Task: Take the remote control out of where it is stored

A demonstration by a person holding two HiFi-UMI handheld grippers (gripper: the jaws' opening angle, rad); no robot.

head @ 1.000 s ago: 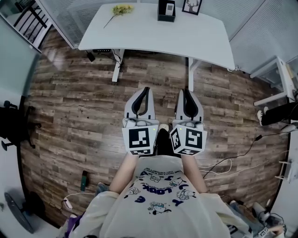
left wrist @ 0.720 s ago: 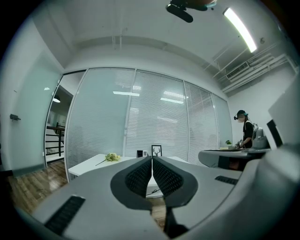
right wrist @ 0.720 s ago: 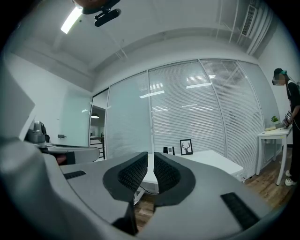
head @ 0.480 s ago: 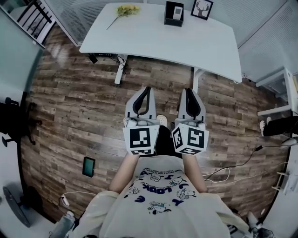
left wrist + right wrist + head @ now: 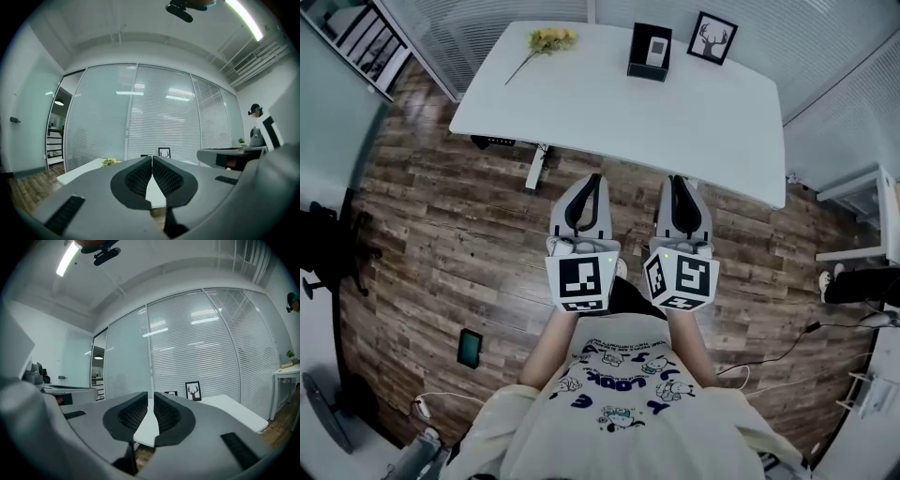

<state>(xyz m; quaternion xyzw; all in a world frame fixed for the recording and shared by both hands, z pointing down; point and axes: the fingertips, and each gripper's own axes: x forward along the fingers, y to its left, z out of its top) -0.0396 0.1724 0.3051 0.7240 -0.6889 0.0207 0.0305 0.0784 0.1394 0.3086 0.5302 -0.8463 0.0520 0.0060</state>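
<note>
Wood floor [image 5: 450, 216] fronts a white tabletop [image 5: 609, 103]. At its far edge the remote control [image 5: 655, 52] stands upright in a black box [image 5: 647, 71], between yellow flowers [image 5: 546, 39] and a framed picture [image 5: 712, 37]. The left gripper [image 5: 591, 181] and right gripper [image 5: 678, 181] hover over the floor (well short of the box), fingers pressed together on nothing.

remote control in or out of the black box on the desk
In: the pale grey remote control stands inside the black open-topped box on the white desk.
</note>
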